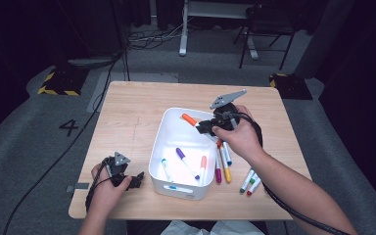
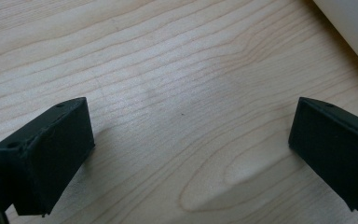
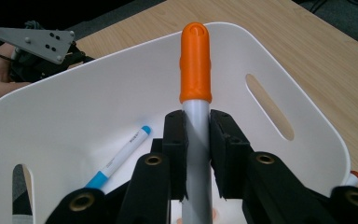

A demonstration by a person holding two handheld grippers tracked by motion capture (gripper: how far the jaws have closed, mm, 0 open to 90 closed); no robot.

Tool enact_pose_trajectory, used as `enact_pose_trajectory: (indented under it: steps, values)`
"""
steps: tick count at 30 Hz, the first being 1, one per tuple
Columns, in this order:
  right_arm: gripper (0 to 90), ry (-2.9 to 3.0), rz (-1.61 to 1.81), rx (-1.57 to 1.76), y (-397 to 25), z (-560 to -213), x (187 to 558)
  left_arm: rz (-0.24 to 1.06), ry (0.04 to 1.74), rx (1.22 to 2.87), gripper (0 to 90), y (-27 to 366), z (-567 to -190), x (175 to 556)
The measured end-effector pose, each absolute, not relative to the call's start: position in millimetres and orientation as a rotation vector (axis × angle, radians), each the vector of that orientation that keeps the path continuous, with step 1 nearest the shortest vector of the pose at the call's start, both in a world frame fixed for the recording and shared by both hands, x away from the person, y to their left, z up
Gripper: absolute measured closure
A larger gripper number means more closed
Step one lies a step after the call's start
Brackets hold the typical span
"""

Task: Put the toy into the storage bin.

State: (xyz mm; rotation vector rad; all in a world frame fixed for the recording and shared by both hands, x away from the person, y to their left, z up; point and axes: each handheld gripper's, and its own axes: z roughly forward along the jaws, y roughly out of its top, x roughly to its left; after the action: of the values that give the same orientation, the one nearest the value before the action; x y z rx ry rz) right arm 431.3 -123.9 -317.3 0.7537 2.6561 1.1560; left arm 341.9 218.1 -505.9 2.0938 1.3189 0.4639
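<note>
place: lab/recording studio | black curtains (image 1: 24, 29) all round | grey carpet (image 1: 29, 127), floor number "4" (image 1: 69, 127) | hazard-taped stand feet (image 1: 58, 83) | loose cables (image 1: 147, 39)

Two black two-jaw grippers were seen, the left gripper (image 1: 138, 179) and the right gripper (image 1: 200, 127), each topped by a grey three-cornered plate pierced with small holes. Brass-coloured rivets were set in the right one's linkage. Black cables were trailed from both. The forearms were left bare.

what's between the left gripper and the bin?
Nothing but bare table. In the high view the left gripper sits just left of the white bin, and the left gripper view shows plain wood between its open jaws, bin wall at top right.
</note>
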Motion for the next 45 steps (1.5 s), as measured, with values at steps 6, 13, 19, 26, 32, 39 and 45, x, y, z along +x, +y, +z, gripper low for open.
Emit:
enact_pose_trajectory:
  steps: [6,13,19,26,32,39,45]
  values:
    - [76.9,2.670,1.120,0.731,-117,-328,435,0.465,1.319,2.094,0.3,218,-506,342]
    - [76.9,2.687,1.093,0.738,-114,-336,436,0.465,1.319,2.094,0.3,218,-506,342]
    - [76.9,2.707,1.065,0.714,-110,-344,436,0.464,1.319,2.094,0.3,218,-506,342]
    - [76.9,2.740,0.972,0.691,-103,-357,434,0.463,1.321,2.091,0.3,218,-506,342]
    - [76.9,2.764,0.952,0.699,-101,-364,433,0.462,1.321,2.089,0.3,218,-506,342]
    - [76.9,2.785,0.904,0.659,-95,-370,432,0.455,1.312,2.096,0.4,219,-506,342]
    - [76.8,2.810,0.866,0.601,-92,-372,433,0.456,1.312,2.096,0.4,219,-506,342]
